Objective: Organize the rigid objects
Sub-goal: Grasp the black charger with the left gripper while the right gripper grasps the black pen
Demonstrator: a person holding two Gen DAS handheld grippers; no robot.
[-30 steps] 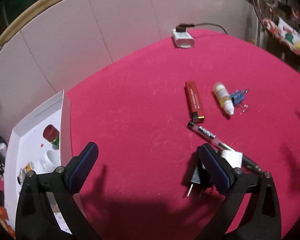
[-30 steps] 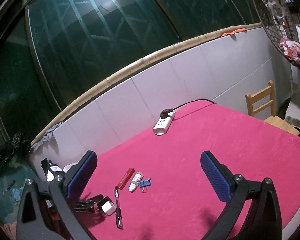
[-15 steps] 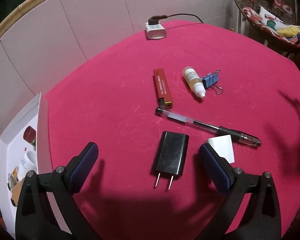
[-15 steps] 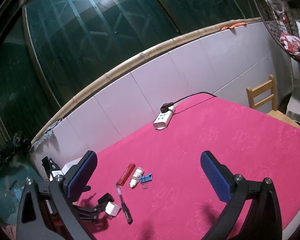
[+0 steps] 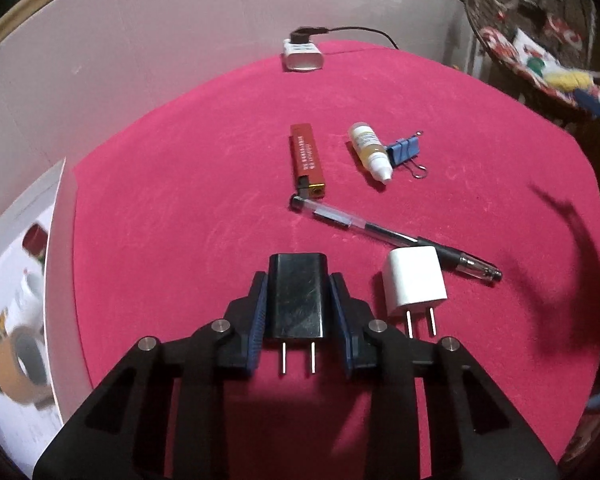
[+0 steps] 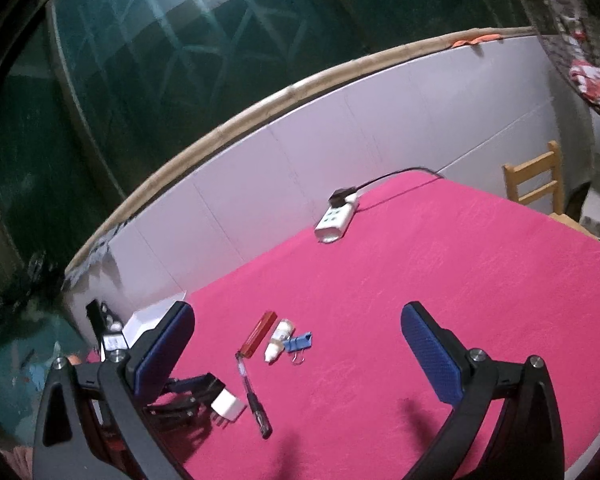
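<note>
1. Red cloth (image 5: 180, 184) covers our table; the white box (image 5: 56, 280) at left frame edge already holds some items.
2. Our left gripper (image 5: 298, 320) clamps the black charger (image 5: 297, 296), lower centre.
3. Our right gripper (image 6: 296, 352) gapes wide, idle.
4. White charger (image 5: 414, 282), pen (image 5: 380, 234), lighter (image 5: 307, 158), bottle (image 5: 370, 150) and clip (image 5: 406, 152) remain unsorted.

Left gripper (image 5: 299, 300): I see my blue pads pressed against both sides of the black charger (image 5: 297, 295), its prongs pointing back at my camera.
White charger (image 5: 414, 278): just right of the black one on the red cloth (image 5: 180, 200), prongs toward me too, its far edge against the pen (image 5: 392, 236).
Pen: lies slanted, cap end close to the red lighter (image 5: 307, 159).
Dropper bottle (image 5: 369, 151): right of the lighter, touching the blue binder clip (image 5: 405, 151).
Power strip (image 5: 302, 55): at the far edge, black plug in it.
White box (image 5: 58, 264): at my left, blurred; a tape roll (image 5: 20, 368) inside.
</note>
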